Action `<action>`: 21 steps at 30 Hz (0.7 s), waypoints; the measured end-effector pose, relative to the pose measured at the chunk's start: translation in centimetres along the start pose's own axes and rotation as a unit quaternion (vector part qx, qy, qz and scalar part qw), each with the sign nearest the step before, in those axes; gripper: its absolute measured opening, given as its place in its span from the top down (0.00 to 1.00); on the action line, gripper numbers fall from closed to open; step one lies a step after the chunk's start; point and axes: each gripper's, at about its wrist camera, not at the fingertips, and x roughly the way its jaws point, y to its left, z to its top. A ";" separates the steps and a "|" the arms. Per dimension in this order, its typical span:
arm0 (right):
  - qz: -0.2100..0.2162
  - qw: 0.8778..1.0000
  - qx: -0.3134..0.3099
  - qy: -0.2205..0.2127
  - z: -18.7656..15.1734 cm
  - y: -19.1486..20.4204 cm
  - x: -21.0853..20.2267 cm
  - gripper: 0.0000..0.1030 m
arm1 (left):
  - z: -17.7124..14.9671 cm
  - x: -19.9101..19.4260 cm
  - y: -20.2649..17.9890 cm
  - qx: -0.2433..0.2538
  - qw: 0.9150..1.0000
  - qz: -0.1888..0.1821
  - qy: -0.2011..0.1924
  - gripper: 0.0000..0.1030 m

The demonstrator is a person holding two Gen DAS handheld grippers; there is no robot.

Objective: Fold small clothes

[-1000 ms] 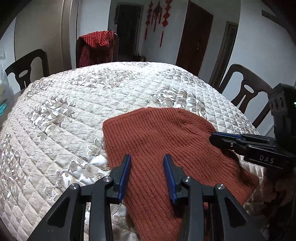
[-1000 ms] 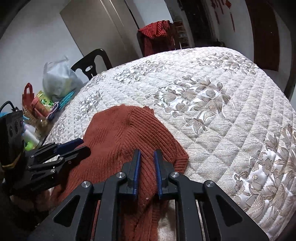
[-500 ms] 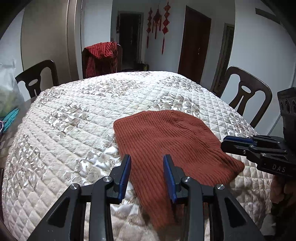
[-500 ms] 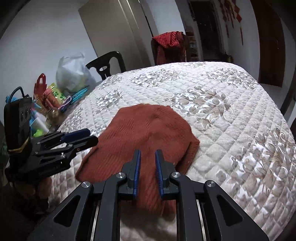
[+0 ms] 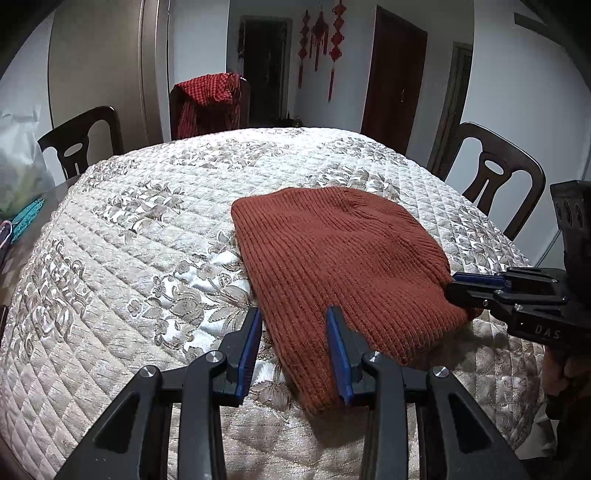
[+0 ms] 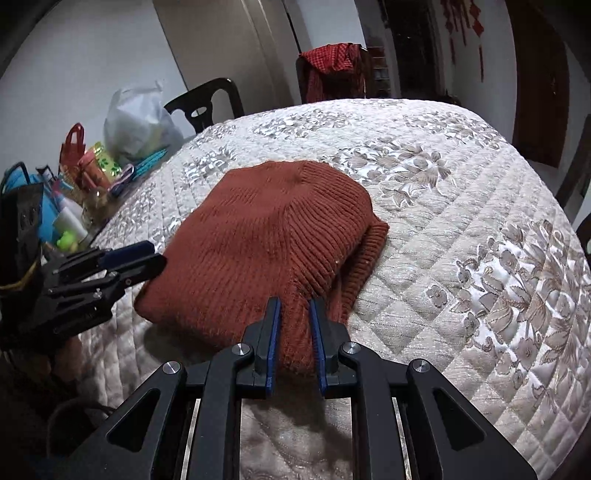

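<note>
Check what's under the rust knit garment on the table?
The knit garment lies folded on the quilted floral tablecloth, an under layer showing at its right edge. Anything inside the fold is covered.

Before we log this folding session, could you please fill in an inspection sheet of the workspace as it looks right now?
Surface: quilted floral table cover, lying smooth.
Job's things: rust-red ribbed knit garment, folded, flat near the front edge.
Clutter: white plastic bag, bottles and packets at the table's left side.
Grippers: left gripper jaws open over the knit's near corner; right gripper jaws narrowly apart at its near edge, no grip evident.
Cables: dark cable looping by the left gripper's body.
Surroundings: dark wooden chairs, one draped with red checked cloth; red hanging ornaments.
</note>
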 end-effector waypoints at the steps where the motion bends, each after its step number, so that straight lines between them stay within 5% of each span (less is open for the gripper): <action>1: 0.000 1.000 0.000 0.001 0.0 -0.1 0.1 0.84 | 0.0 0.1 0.0 -0.001 1.000 -0.001 0.001 0.62; 21: 0.011 1.000 0.028 -0.008 0.0 -0.6 -0.4 0.81 | 0.1 0.0 0.1 -0.014 1.000 -0.007 -0.005 0.62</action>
